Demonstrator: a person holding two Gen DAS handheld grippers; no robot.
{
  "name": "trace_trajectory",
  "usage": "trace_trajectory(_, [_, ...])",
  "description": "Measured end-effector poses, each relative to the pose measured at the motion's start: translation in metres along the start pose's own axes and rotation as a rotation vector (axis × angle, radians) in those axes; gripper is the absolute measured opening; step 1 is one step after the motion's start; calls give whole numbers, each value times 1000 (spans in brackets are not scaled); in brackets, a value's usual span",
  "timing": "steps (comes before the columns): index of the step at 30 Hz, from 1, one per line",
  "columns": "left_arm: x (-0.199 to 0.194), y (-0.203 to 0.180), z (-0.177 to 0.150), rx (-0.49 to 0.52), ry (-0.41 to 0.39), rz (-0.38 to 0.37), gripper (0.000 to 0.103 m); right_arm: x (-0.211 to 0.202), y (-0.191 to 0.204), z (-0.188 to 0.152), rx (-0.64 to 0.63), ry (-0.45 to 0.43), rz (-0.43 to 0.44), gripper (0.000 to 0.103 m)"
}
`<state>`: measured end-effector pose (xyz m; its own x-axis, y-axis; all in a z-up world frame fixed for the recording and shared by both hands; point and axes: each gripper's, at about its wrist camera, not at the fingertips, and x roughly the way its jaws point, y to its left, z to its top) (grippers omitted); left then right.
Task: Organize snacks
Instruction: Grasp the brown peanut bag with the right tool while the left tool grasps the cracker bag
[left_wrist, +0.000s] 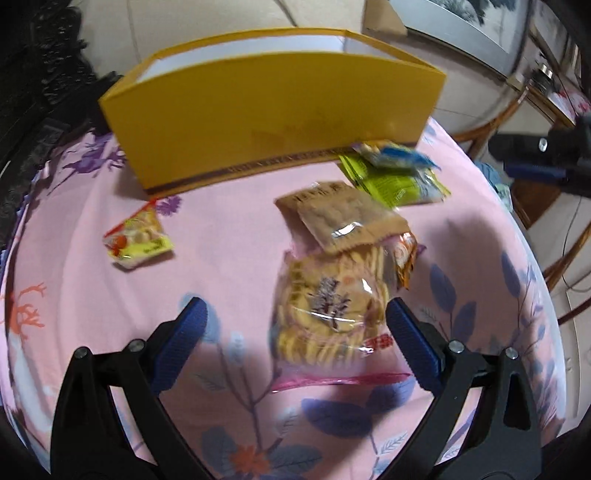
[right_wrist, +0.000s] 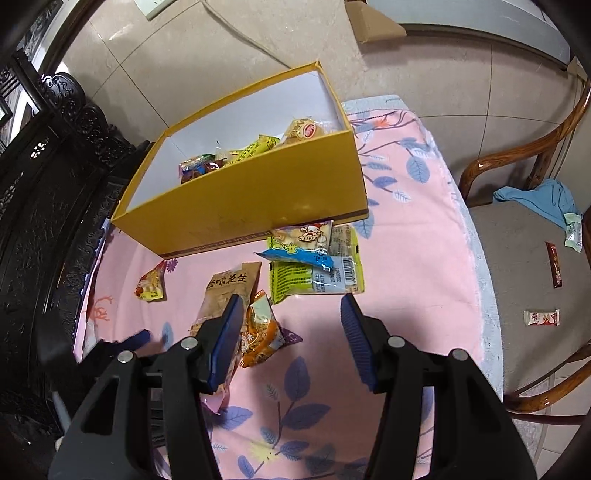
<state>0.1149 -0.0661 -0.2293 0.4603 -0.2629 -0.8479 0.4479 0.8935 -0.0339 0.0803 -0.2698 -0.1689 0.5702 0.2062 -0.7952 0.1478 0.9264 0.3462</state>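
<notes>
Your left claw (left_wrist: 295, 325): spread wide around the noodle pack (left_wrist: 328, 310). Your right claw (right_wrist: 291, 321): released, above the tabletop (right_wrist: 406, 295). Yellow box (right_wrist: 258, 199): holds snacks.

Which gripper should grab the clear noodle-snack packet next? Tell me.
Left. The left gripper is open with the noodle-snack packet lying between its fingers. The right gripper, also open, sits by the brown peanut packet.

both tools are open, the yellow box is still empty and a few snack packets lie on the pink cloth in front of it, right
Not quite: the yellow box is not empty. The right wrist view shows several snack packets already inside it. The rest holds: the left tool and right tool are open, and packets lie on the pink cloth.
</notes>
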Motion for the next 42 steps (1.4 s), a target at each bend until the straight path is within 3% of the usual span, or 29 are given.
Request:
trace_trajectory(6, [17,-8,0,35,-10,-33,99,5,-5,-10,12,29,-3,56])
trace_trajectory(11, [27,-25,-3,103,35,-84,97,8,-2,-11,4,39,13,56])
trace_trajectory(14, [31,-28,-10,112,25,-48,83,10,5,-10,-5,45,25,56])
trace_trajectory(16, [27,-24,-10,106,15,-50,66,13,12,-8,-29,46,32,56])
trace_trajectory(19, [21,-13,-12,74,14,-67,58,18,23,-5,-58,51,49,56])
trace_trajectory(33, [-23,33,-39,-17,-12,5,55,50,74,16,-156,97,81,56])
trace_trajectory(42, [-50,71,-38,-123,-53,66,55,110,101,24,-235,217,-34,57])
